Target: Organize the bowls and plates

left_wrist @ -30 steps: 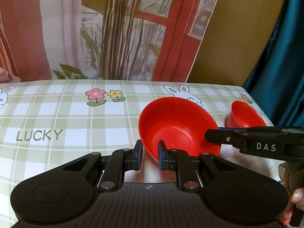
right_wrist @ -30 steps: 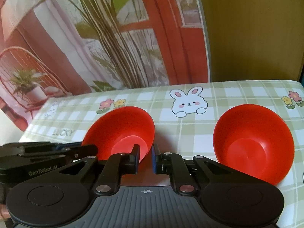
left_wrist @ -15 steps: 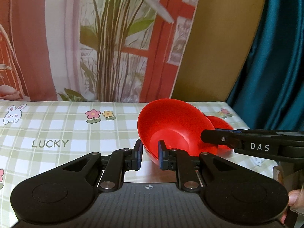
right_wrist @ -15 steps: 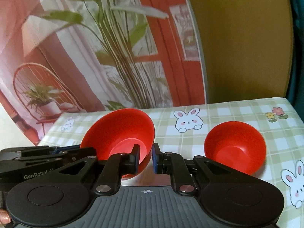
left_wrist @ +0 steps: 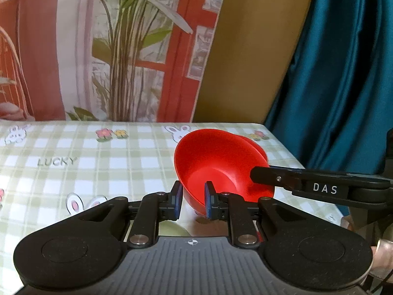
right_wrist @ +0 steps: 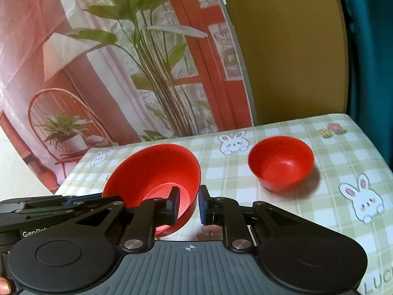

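Red bowls number two: held bowl (right_wrist: 157, 172), tabletop bowl (right_wrist: 281, 166).

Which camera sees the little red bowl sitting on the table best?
The right wrist view. There the little red bowl stands whole and uncovered on the checked tablecloth. In the left wrist view only a sliver of its rim peeks out behind the big red bowl held in the grippers.
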A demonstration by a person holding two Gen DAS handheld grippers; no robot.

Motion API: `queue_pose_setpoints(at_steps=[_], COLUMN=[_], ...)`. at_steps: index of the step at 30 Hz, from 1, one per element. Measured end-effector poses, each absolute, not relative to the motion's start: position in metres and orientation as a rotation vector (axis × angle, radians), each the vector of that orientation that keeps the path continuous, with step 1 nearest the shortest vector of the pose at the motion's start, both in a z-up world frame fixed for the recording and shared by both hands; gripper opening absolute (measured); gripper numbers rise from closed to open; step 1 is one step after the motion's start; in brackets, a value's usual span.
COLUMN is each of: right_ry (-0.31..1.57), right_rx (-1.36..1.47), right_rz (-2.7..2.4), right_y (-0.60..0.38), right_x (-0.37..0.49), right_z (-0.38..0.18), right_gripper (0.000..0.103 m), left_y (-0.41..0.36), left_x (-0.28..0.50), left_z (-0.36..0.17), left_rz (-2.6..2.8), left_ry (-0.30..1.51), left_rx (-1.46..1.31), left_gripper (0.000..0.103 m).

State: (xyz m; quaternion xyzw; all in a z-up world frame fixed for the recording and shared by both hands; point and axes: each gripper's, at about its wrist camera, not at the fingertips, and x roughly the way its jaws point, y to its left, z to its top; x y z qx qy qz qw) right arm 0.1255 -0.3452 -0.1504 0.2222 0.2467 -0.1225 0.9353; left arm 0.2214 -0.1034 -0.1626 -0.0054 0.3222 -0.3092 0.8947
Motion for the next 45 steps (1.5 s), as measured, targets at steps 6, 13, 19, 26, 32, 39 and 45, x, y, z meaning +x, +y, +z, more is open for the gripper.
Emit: queue_pose_setpoints(at_steps=[6,13,19,26,32,39,45], right_ry=[0.502,0.531,0.570,0.610,0.629,0.639,0.657], right_rx=[0.448,0.461,0.478,0.490,0.482,0.460,0.463], right_rz=[-0.270,-0.285,-0.297,-0.293,-0.284,-0.286,-0.282], right_y=[-0.332,-0.329,-0.331,-0.330,-0.329,-0.325,-0.325], right_x=[0.099,0.077,0.066,0.060,0.056,0.053,0.050], right_z=[-0.155,-0.166,-0.182,-0.195,-0.198,-0.196,-0.201], right_gripper=[0.020,0.022,0.023,0.026,0.026,0.026,0.026], left_y=[-0.101,-0.104,-0.113,-0.117,-0.115,-0.115,-0.116], left_x=[0.200,0.183,0.173,0.166,0.164,0.160,0.159], left_z=[-0.169,-0.176,-0.185,-0.195,-0.196,-0.196,-0.201], left_rz=[-0.666,-0.693,-0.720,-0.733,-0.739,-0.750,-0.749], left_ry=[0.727,0.771,0.802,0.849,0.860,0.871,0.897], left_rx=[-0.023,-0.023,0.024,0.052,0.054,0.046,0.053], left_gripper=[0.020,0.020,0.021,0.025,0.025,0.026,0.026])
